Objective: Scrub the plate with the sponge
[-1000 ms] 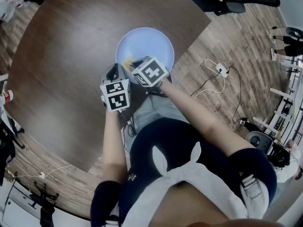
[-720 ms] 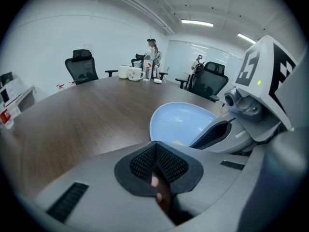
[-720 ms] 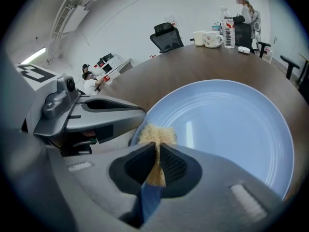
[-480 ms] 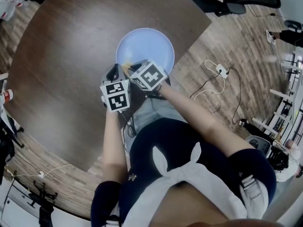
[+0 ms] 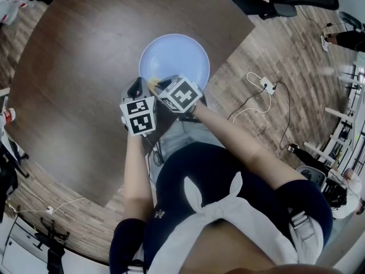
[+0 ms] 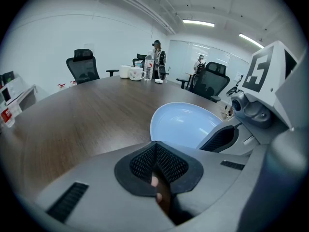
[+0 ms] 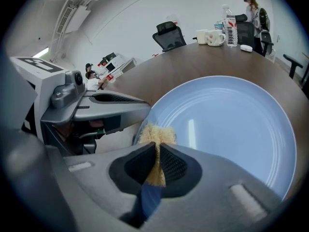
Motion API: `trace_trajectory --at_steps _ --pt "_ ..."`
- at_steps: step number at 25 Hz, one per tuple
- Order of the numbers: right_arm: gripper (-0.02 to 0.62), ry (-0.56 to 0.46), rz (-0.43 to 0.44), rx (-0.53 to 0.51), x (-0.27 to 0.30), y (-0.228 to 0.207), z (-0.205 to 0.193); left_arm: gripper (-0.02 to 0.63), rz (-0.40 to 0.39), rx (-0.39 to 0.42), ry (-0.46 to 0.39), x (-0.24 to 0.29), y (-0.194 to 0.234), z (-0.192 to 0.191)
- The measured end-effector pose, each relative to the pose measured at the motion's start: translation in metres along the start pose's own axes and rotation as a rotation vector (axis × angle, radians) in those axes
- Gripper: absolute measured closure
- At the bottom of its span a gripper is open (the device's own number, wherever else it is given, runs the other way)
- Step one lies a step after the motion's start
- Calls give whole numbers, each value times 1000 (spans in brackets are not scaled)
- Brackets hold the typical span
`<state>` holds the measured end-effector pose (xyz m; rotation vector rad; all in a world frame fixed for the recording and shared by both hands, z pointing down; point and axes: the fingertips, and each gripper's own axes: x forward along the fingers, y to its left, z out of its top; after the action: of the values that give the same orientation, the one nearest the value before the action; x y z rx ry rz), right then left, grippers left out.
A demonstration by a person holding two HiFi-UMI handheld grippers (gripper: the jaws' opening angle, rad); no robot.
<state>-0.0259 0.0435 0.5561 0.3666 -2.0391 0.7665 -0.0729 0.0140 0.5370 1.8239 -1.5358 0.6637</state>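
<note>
Sponge [image 7: 156, 135] mostly inside right gripper [image 7: 157, 153]

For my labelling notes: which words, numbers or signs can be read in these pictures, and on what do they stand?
No text can be read.
Marker cubes: black-and-white square patterns, no letters.
Bottle label: too small.
Red-and-white boxes: blurred.

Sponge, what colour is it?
The sponge is yellow with a blue layer, clearest in the right gripper view.
</note>
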Motion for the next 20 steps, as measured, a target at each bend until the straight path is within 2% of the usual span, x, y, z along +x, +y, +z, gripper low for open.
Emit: trace_trajectory --at_steps 13,20 --pt "571 -2 7 -9 -6 -3 -8 600 11 16 -9 3 3 0" --pt "571 -11 7 -18 -7 -5 -10 600 -1 2 17 0 -3 0"
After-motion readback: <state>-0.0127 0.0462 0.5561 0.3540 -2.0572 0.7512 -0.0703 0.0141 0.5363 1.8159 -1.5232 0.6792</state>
